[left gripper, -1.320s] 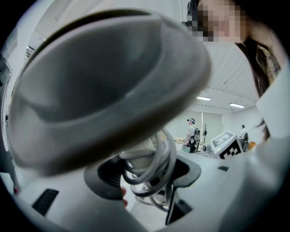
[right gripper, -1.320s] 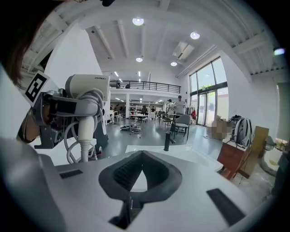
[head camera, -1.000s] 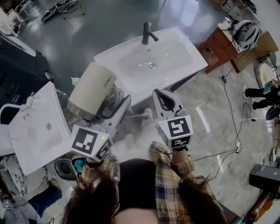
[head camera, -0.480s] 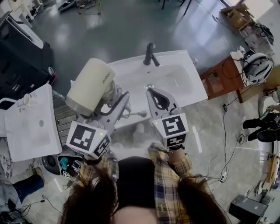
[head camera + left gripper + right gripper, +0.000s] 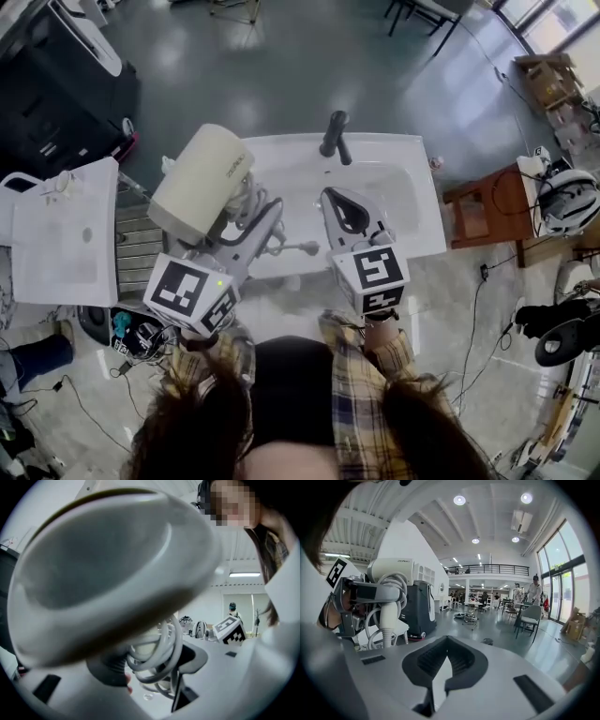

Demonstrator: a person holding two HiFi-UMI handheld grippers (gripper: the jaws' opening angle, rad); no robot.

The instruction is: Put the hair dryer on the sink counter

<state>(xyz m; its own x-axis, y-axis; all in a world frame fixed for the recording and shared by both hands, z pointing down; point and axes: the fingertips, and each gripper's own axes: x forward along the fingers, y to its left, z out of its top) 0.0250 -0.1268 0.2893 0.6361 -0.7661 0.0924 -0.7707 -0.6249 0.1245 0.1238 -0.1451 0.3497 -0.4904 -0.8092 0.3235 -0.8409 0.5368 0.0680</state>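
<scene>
A cream hair dryer (image 5: 202, 183) with a coiled grey cord (image 5: 246, 202) hangs over the left end of the white sink counter (image 5: 412, 202). My left gripper (image 5: 265, 220) is shut on its handle. In the left gripper view the dryer's barrel (image 5: 108, 569) fills the frame, and the cord (image 5: 154, 653) loops between the jaws. My right gripper (image 5: 342, 202) is over the basin, shut and empty, in front of the black faucet (image 5: 335, 136). The right gripper view shows its pads meeting at the tip (image 5: 447, 641), with the dryer (image 5: 391, 569) off to the left.
A second white basin (image 5: 66, 239) stands to the left, with a black machine (image 5: 56, 84) behind it. A wooden table (image 5: 487, 211) with a helmet (image 5: 572, 202) sits to the right of the counter. Cables trail on the floor. A bin of small items (image 5: 131, 333) is at lower left.
The view has turned, so the sink counter now sits squarely ahead under both grippers. The dryer stays in my left gripper, and the right gripper stays shut.
</scene>
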